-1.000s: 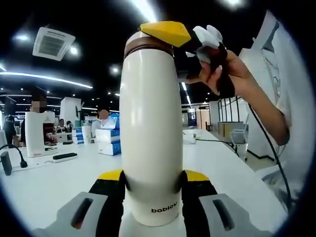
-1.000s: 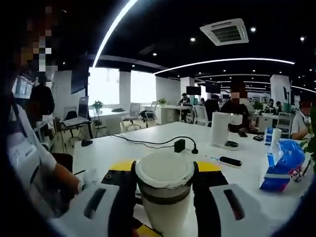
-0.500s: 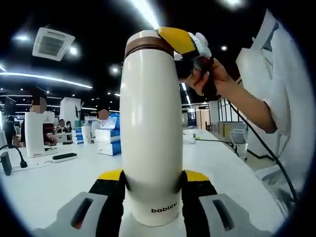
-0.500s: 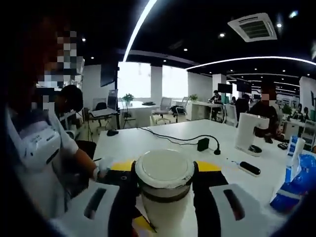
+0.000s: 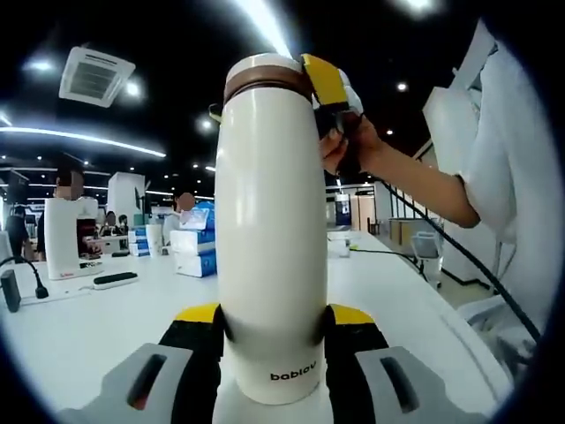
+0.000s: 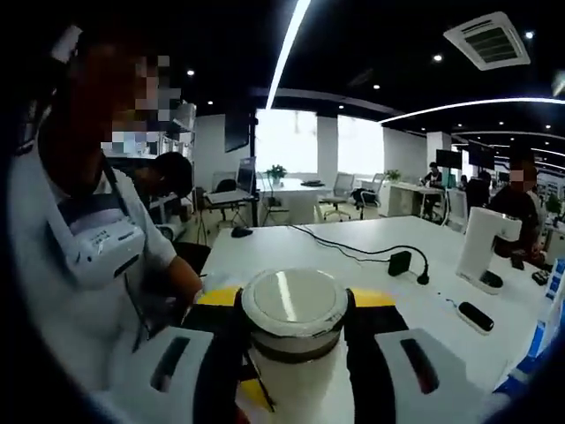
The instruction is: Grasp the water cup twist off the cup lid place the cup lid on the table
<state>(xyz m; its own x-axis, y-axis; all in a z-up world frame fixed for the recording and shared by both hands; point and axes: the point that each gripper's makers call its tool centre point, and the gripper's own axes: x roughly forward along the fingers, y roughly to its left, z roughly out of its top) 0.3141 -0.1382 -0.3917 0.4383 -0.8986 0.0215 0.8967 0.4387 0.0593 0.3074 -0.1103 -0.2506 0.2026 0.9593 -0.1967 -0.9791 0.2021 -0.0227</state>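
**Both grippers on the cup, lid not yet off**

The water cup (image 5: pixel 269 221) is standing upright on the white table (image 5: pixel 79 327), and the left gripper (image 5: pixel 269 331) is pinching its lower body — the two yellow-tipped jaws are pressing against either side of the cream wall, just above the printed brand name. Up top, the right gripper (image 6: pixel 294 322) is clamping the cup lid (image 6: pixel 294 300); in the right gripper view its jaws are sitting tight on both sides of the pale round cap, with the brown band just under it. From the left gripper view, that same gripper is reaching in from the right, a hand (image 5: pixel 349 146) wrapped around its handle, one yellow jaw tip lying against the lid's edge.

So the grasp looks done, and the twist appears to be the step in hand. The lid is sitting flush on the brown collar with no visible gap, so I judge it not yet free. Left to do: finishing the unscrewing, lifting the lid clear, and setting it down on the table.

The cup is closed — whatever it is holding cannot be told.
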